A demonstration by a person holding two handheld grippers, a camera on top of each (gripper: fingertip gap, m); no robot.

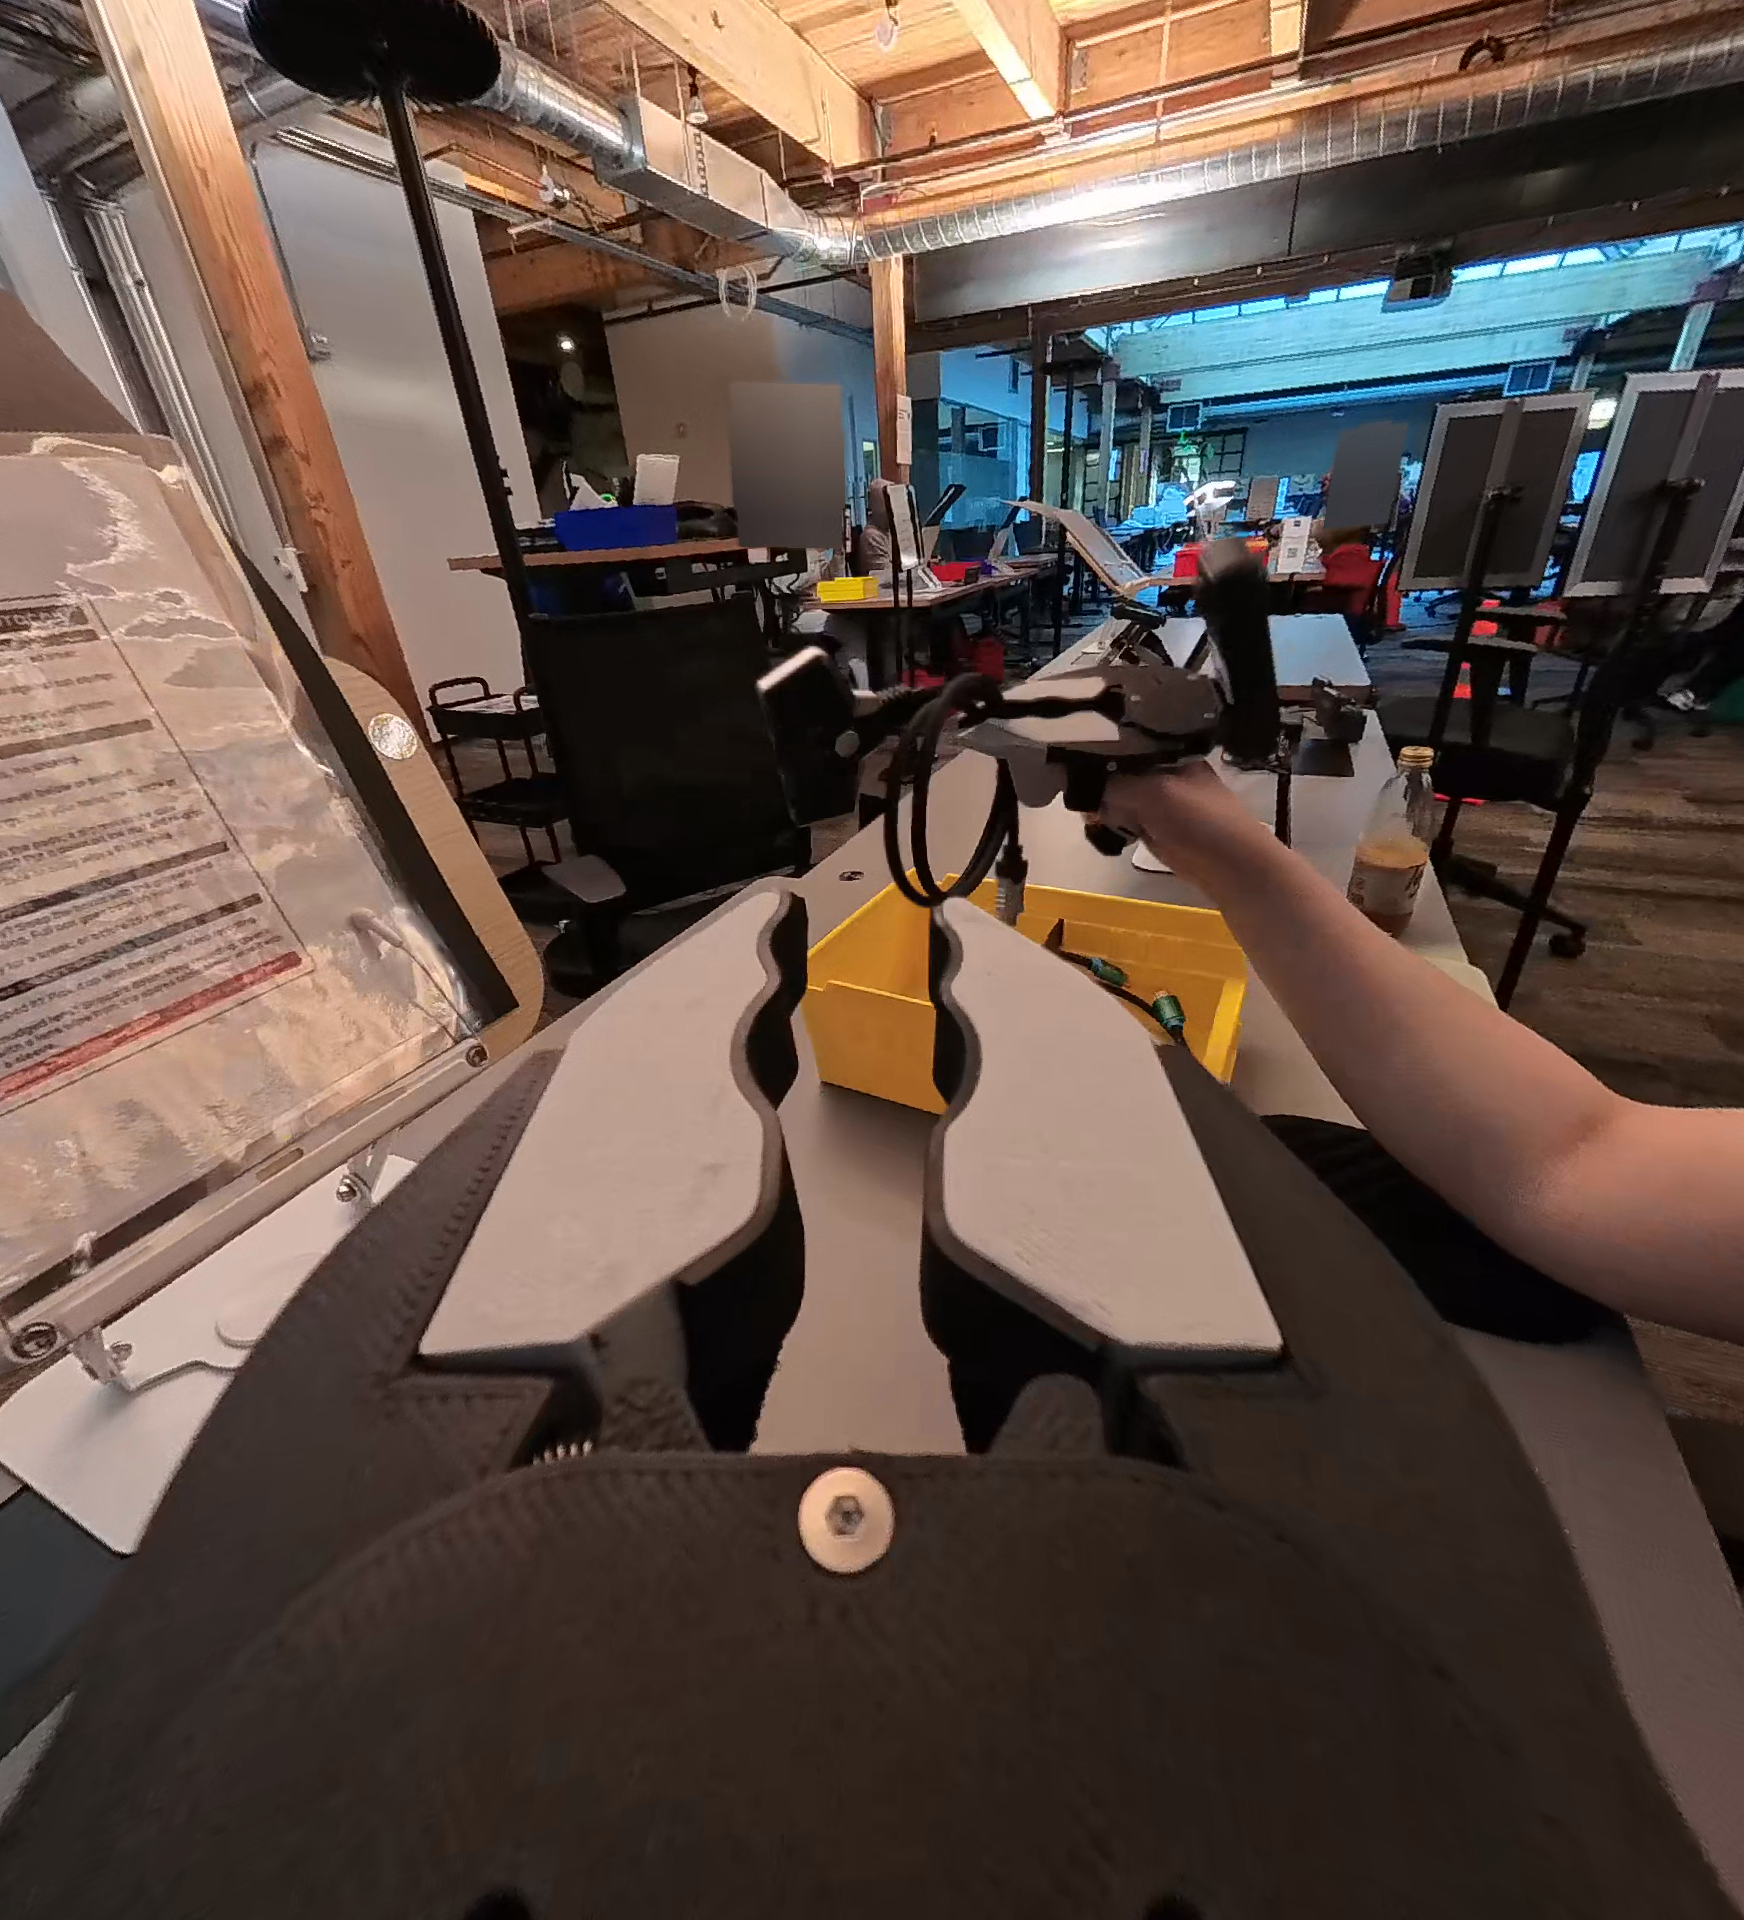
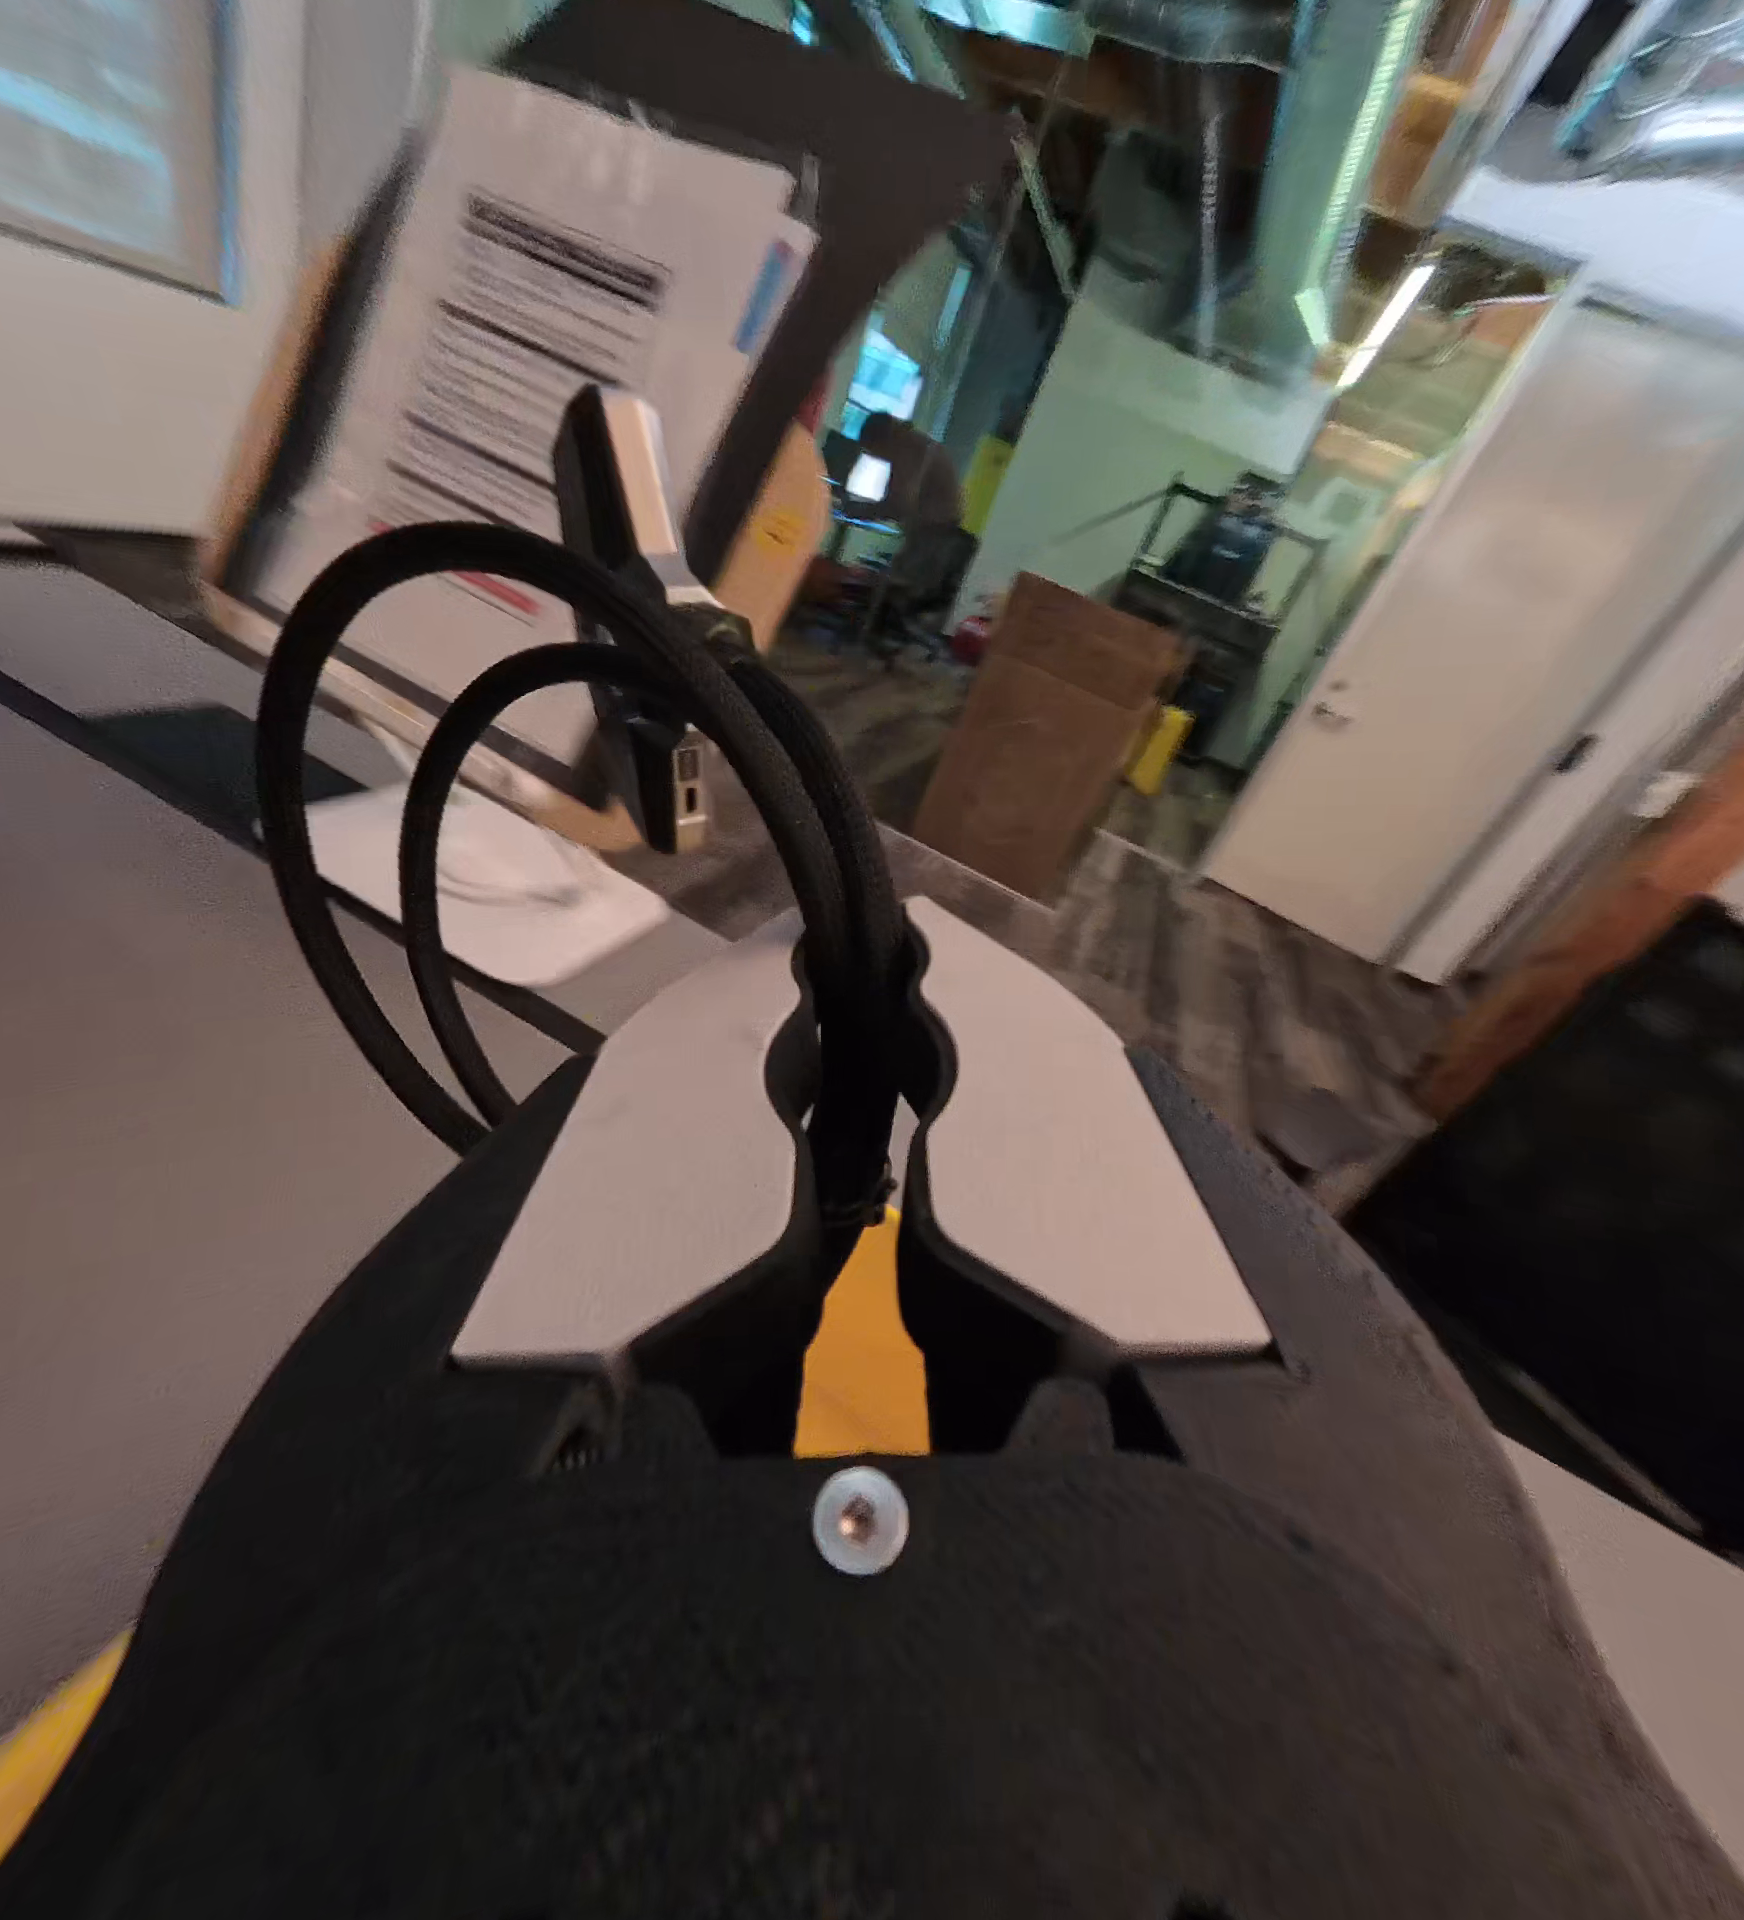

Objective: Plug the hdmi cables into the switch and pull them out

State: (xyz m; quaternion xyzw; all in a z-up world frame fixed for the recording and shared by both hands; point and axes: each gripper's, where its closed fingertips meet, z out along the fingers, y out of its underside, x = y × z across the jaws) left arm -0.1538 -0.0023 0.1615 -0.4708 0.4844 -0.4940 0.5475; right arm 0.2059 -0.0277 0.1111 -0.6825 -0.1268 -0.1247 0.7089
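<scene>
My right gripper (image 2: 863, 940) is shut on a bundle of black braided HDMI cables (image 2: 852, 862) that loop out to the left. A small black and silver switch (image 2: 639, 582) hangs at the cables' far end, in the air. In the left wrist view the right gripper (image 1: 982, 722), held by a bare arm, is raised above a yellow bin (image 1: 878, 1023). The switch (image 1: 811, 748) sticks out to its left and a cable plug (image 1: 1011, 883) dangles under it. My left gripper (image 1: 863, 935) is open and empty, just in front of the bin.
More cables with green plugs (image 1: 1164, 1013) lie in the bin. A clear sign holder with a printed sheet (image 1: 120, 831) stands at the left on the grey table (image 1: 1315, 1060). A bottle (image 1: 1393, 842) stands far right. A black pole (image 1: 452, 343) and a black chair (image 1: 660, 727) are behind. The gap from one gripper's tips to the other's is roughly 35 cm.
</scene>
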